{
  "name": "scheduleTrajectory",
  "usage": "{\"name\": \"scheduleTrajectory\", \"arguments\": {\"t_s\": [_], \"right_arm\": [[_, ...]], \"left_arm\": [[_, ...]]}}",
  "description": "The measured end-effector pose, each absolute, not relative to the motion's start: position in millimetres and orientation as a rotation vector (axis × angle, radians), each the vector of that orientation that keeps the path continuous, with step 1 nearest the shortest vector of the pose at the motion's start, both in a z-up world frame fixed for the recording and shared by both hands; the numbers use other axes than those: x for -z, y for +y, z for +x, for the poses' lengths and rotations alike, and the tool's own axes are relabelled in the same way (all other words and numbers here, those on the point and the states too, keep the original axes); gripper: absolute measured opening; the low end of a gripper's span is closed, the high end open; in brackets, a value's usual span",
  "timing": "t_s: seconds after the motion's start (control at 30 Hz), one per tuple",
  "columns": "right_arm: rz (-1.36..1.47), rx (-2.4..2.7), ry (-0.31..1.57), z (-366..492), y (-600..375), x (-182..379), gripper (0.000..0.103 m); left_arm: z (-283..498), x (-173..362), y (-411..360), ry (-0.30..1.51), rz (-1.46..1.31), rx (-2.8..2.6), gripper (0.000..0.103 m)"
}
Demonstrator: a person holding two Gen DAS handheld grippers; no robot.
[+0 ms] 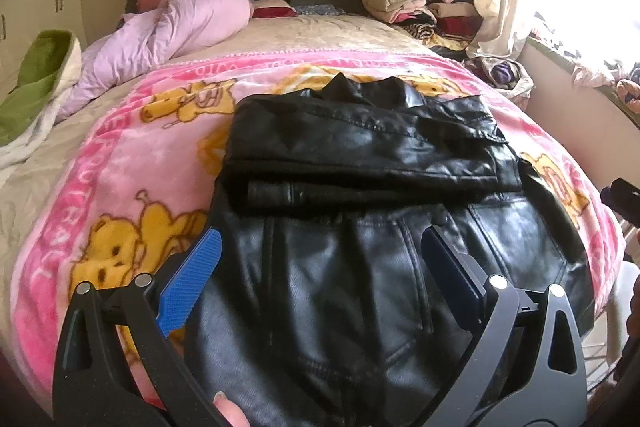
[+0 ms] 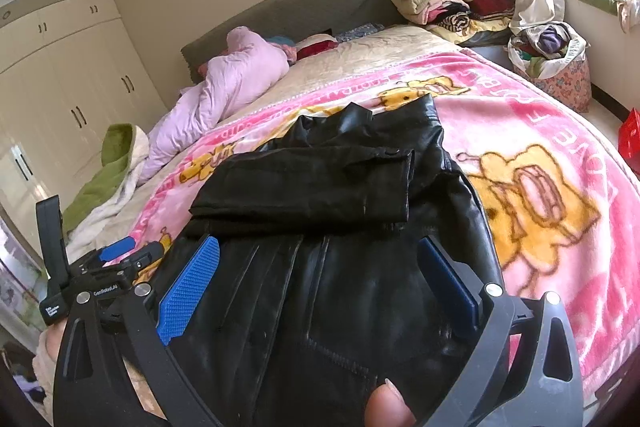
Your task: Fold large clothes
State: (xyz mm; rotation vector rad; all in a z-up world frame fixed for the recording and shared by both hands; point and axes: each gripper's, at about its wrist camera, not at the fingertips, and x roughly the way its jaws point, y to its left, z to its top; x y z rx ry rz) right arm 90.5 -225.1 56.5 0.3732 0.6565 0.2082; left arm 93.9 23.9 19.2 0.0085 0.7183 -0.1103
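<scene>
A black leather jacket [image 1: 360,187] lies on the pink cartoon blanket [image 1: 132,163], its sleeves folded across the upper part. The left gripper [image 1: 320,247] hovers open over the jacket's lower body, blue pads [image 1: 192,279] spread wide with nothing between them. In the right wrist view the same jacket [image 2: 340,207] fills the centre, and the right gripper [image 2: 320,263] is open above its lower half, empty. The left gripper [image 2: 120,251] shows at the jacket's left edge there. A fingertip [image 2: 388,407] shows at the bottom.
A lilac quilted garment [image 1: 172,27] lies toward the headboard. Stacked folded clothes [image 1: 416,3] sit at the bed's far right corner. A green and white cloth [image 1: 36,87] is at the left edge. A basket of clothes [image 2: 552,63] stands on the floor by the window.
</scene>
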Motion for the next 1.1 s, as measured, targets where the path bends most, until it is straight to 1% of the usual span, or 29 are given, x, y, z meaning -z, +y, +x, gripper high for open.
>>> {"name": "scheduleTrajectory", "arguments": {"t_s": [0.57,1.1], "right_arm": [[0.334,-0.2,0.724,60.7,-232.7,-41.0,0.099],[0.331,-0.155,0.818,40.7,-261.6,-12.5,0.099]], "left_arm": [[63.1,-4.1,37.6,0.818,0.018,0.065,0.094],[39.8,18.4,77.6,0.919,-0.048,-0.013,0.094]]}}
